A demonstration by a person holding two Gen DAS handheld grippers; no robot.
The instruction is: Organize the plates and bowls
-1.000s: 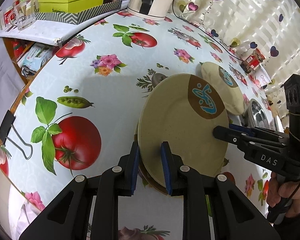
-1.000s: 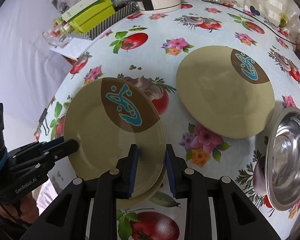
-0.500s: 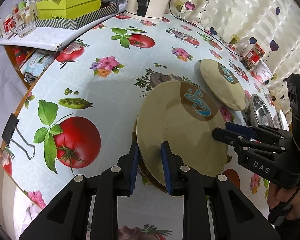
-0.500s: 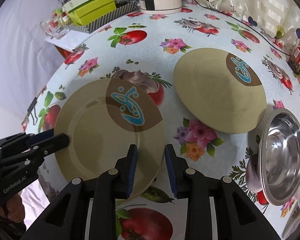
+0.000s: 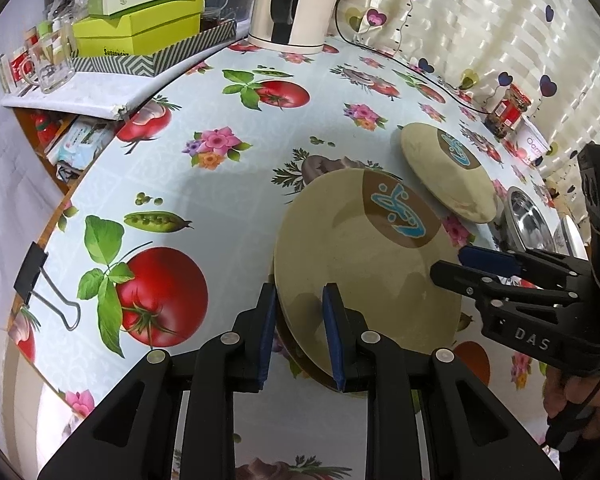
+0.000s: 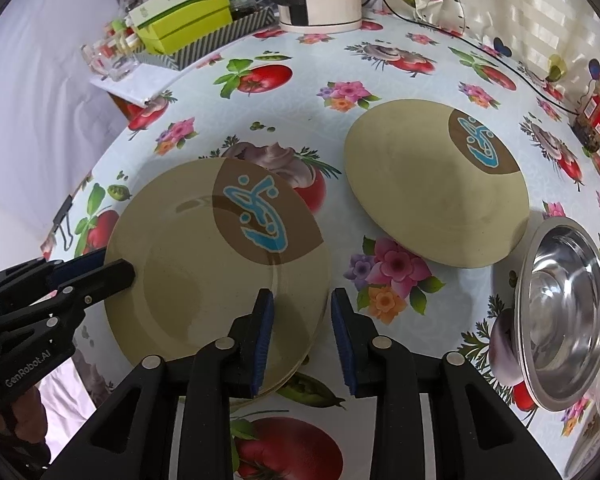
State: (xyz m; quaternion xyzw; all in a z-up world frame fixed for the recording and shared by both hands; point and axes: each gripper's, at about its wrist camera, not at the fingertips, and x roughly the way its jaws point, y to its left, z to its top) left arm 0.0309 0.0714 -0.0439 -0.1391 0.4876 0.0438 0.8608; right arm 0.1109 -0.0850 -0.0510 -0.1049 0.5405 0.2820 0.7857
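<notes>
Two beige plates stacked (image 6: 204, 280), third plate (image 6: 432, 192) apart, one steel bowl (image 6: 568, 312).

**Two black hand-held grippers with blue pads**

The left gripper (image 5: 298, 332) is matte black plastic, with angular linked arms, round silver rivets at the pivots and ribbed blue pads (image 5: 267, 328) lining its fingers. White lettering "GenRobot.AI" runs along its side in the right wrist view. The right gripper (image 6: 302, 334) has the same build, with "DAS" in white on its body. A thin black cable trails by the hand (image 5: 572, 400) on its handle.
</notes>
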